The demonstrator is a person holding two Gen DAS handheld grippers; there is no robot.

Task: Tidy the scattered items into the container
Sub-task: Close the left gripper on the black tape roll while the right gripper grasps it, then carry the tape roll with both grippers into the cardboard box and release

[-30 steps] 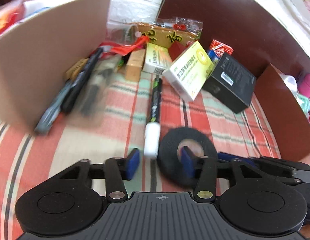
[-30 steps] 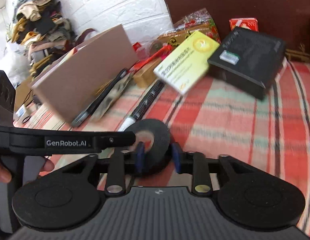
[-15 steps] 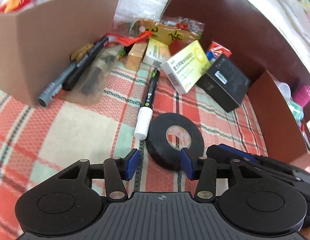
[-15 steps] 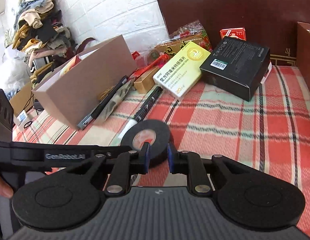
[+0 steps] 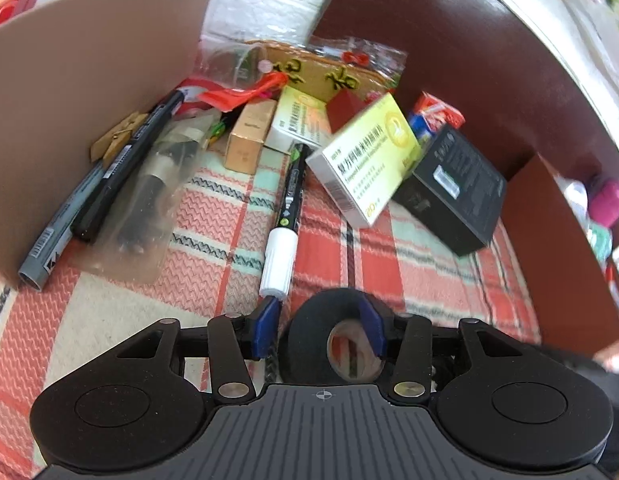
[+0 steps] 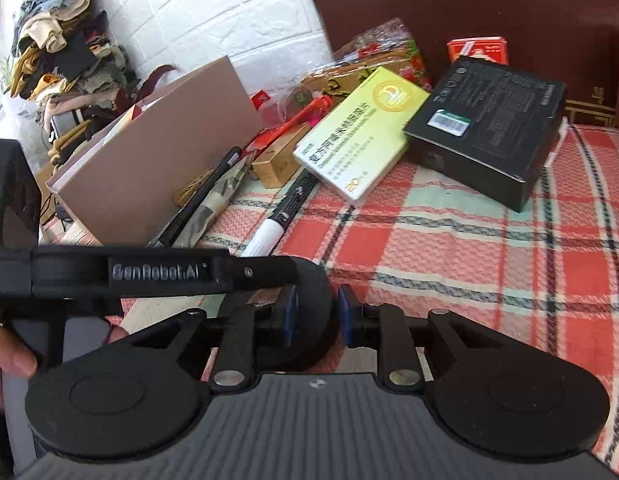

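My left claw has been closing round the black roll of cloth tape lying on the plaid cloth just before the white-capped marker, not yet clamped. My right claw has just loosened. Next: clamp, lift, carry to the brown cardboard box.

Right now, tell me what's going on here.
A person works two grippers at one tape roll. The right gripper straddles the roll's wall; its jaws have just been opening, and one pad stands clear. The left gripper has just been closing around the roll, one pad not yet touching. A marker and cartons lie scattered on the cloth beside the cardboard box.
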